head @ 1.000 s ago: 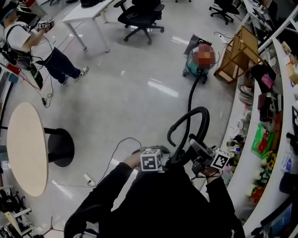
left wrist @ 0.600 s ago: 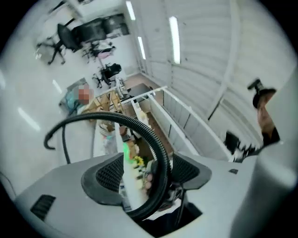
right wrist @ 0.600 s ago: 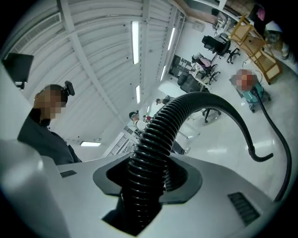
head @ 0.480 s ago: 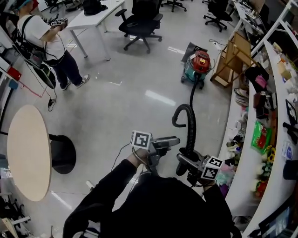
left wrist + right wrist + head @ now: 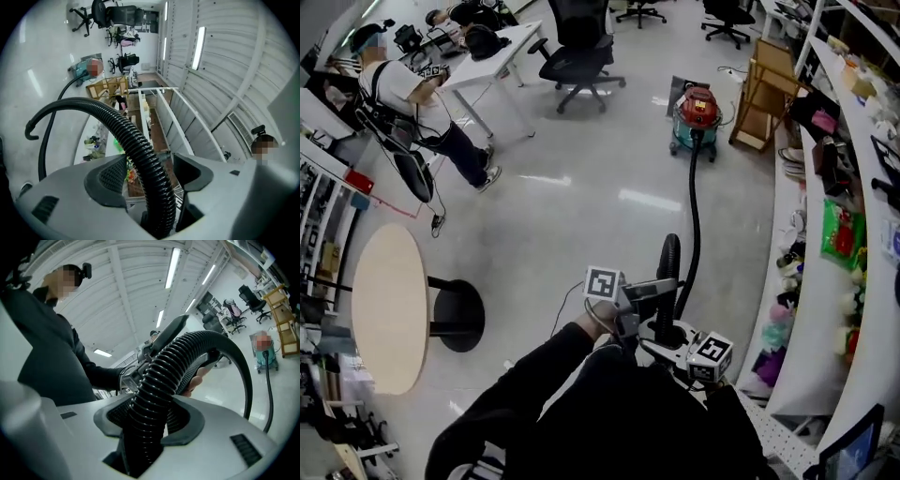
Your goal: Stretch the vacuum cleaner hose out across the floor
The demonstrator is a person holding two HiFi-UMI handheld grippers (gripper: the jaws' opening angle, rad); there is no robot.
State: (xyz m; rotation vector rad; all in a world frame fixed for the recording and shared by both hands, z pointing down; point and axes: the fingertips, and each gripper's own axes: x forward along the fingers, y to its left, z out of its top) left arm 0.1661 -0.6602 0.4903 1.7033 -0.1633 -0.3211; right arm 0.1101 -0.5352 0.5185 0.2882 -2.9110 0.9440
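The red-and-teal vacuum cleaner (image 5: 697,112) stands far across the floor. Its black ribbed hose (image 5: 695,206) runs almost straight toward me and ends in a small arch (image 5: 667,255) at my grippers. My left gripper (image 5: 649,292) reaches across in front of me. In the left gripper view the hose (image 5: 140,145) passes between the jaws of the left gripper (image 5: 150,165), with a gap on one side. My right gripper (image 5: 661,339) sits lower and nearer. Its jaws have just been closing, and the right gripper (image 5: 150,420) is shut on the hose (image 5: 161,376).
A curved counter with shelves (image 5: 825,281) lines the right side. A round table (image 5: 389,309) stands at the left, a wooden frame (image 5: 769,94) beside the vacuum. A person (image 5: 412,103), a white desk (image 5: 492,42) and office chairs (image 5: 581,42) are farther back. A thin cable (image 5: 564,305) lies near my feet.
The hose's big loop has pulled out into a nearly straight run as both grippers drew away from the vacuum. The left gripper let go of the hose, rose and rolled, and the hose is between its jaws again.
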